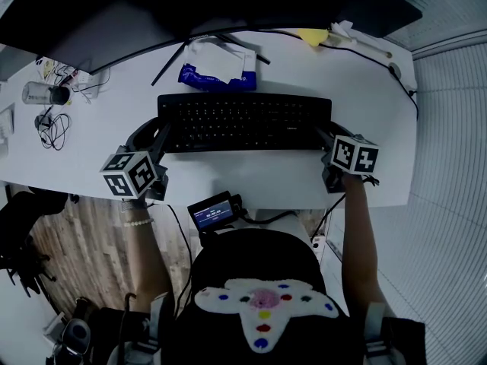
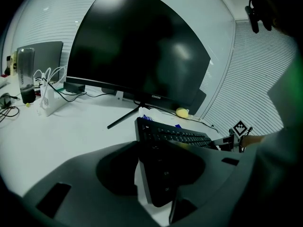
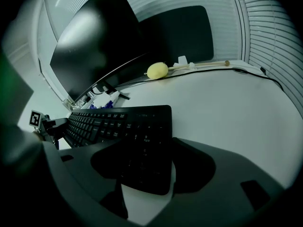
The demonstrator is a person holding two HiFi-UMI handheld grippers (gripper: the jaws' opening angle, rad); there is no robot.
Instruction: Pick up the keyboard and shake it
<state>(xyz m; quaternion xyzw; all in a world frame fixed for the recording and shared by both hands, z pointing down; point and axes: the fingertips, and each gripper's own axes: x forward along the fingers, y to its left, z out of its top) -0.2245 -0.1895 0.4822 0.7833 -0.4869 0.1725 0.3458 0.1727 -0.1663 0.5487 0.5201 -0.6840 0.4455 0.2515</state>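
Observation:
A black keyboard (image 1: 243, 122) lies flat across the white desk (image 1: 380, 112) in front of the monitor. My left gripper (image 1: 156, 139) sits at its front left corner. In the left gripper view that end of the keyboard (image 2: 175, 136) fills the space between the jaws, and my left gripper (image 2: 158, 174) looks closed against it. My right gripper (image 1: 327, 139) is at the front right corner. In the right gripper view the keyboard (image 3: 118, 122) corner lies between the jaws of my right gripper (image 3: 147, 169), which stand wide with a strip of desk showing beside the right jaw.
A big dark monitor (image 1: 190, 6) on a thin-legged stand is just behind the keyboard, with a blue and white packet (image 1: 217, 71) under it. A yellow lump (image 1: 312, 36) and a cable lie at the back right. A bottle (image 1: 42, 93) and cables (image 1: 49, 124) sit far left.

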